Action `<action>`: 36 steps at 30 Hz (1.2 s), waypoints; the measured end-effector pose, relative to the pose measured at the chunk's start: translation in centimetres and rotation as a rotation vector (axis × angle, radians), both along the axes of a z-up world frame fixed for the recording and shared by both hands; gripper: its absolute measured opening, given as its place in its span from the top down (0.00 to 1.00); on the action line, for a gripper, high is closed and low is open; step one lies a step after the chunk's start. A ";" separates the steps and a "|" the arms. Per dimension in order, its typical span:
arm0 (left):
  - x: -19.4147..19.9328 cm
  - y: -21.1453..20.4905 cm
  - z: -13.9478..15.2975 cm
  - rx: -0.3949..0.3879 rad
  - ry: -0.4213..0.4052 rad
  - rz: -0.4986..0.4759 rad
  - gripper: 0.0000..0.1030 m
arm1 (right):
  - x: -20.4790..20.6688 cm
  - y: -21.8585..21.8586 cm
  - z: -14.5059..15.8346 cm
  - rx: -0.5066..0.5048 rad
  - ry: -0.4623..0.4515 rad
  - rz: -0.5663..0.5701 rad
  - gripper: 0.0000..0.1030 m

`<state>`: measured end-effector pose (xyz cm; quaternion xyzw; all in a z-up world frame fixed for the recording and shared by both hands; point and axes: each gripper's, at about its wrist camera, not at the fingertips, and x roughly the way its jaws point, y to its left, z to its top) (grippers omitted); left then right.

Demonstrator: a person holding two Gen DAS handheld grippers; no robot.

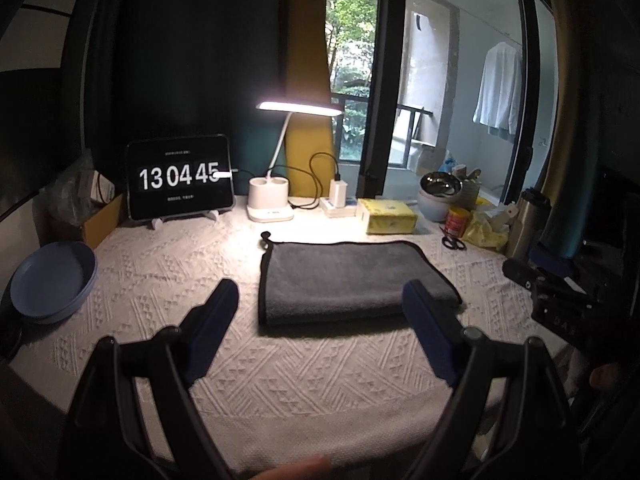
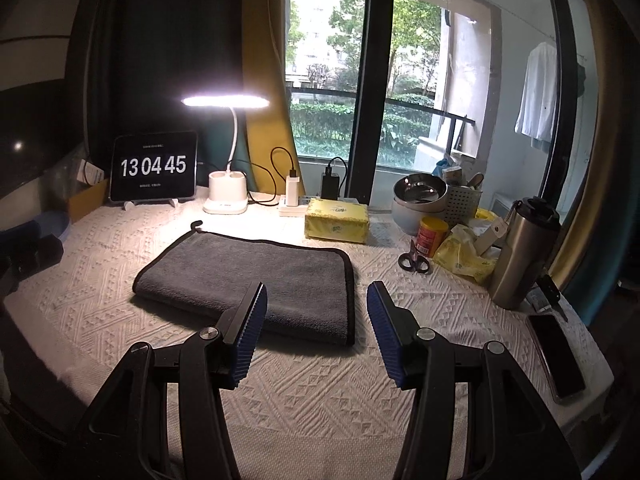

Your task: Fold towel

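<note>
Left wrist view: left gripper (image 1: 320, 300) hangs over the near part of the table, jaws spread wide, nothing between them. Towel (image 1: 348, 280), grey with dark edging, lies flat and already doubled over on the white tablecloth (image 1: 168, 280), just ahead of the fingertips. Hang loop (image 1: 266, 237) sticks out at the far left corner. Risks, as I judge them: pinching the tablecloth along with the towel and dragging it, which could pull the lamp (image 1: 272, 200) or the tissue pack (image 1: 390, 216); catching only the top layer so the fold slips open. Blue plate (image 1: 52, 280) sits well off to the left. Readable: tablet clock (image 1: 180, 176) shows 13 04 45; small lines above and below too fine to read.

Right wrist view: right gripper (image 2: 316, 308) also wide open and empty, left finger over the towel's (image 2: 248, 276) near right corner. A swing to the right could hit the scissors (image 2: 414, 260), steel tumbler (image 2: 520, 256) or phone (image 2: 556, 356). Red can (image 2: 430, 236) label and tissue pack (image 2: 336, 220) print unreadable. Clock (image 2: 154, 166) again 13 04 45.
</note>
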<state>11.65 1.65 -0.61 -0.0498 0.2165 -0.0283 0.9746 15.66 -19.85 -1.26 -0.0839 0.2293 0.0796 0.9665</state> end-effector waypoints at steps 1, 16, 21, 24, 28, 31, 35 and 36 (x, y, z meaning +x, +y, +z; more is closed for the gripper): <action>-0.6 0.0 0.0 0.001 -0.008 0.002 0.17 | -0.5 0.1 0.0 0.002 -0.005 0.002 0.47; -9.6 -0.6 -0.4 0.023 -0.188 0.077 0.05 | -10.5 -0.2 0.9 0.070 -0.139 0.005 0.47; -12.0 -0.8 -0.8 0.053 -0.248 0.064 0.05 | -13.4 -0.1 0.2 0.061 -0.161 0.001 0.46; -12.4 -1.1 -1.1 0.065 -0.250 0.043 0.05 | -13.9 -0.1 -0.2 0.077 -0.156 -0.003 0.46; -12.8 -1.4 -1.1 0.079 -0.265 0.029 0.05 | -13.8 0.0 -0.3 0.076 -0.153 -0.003 0.46; -12.8 -1.5 -1.0 0.084 -0.272 0.031 0.05 | -13.6 0.1 -0.3 0.076 -0.152 -0.002 0.45; -12.8 -1.6 -1.1 0.082 -0.267 0.029 0.05 | -13.5 0.0 -0.4 0.078 -0.145 -0.002 0.45; -12.8 -1.6 -1.1 0.083 -0.267 0.029 0.05 | -13.5 0.0 -0.4 0.078 -0.145 -0.003 0.45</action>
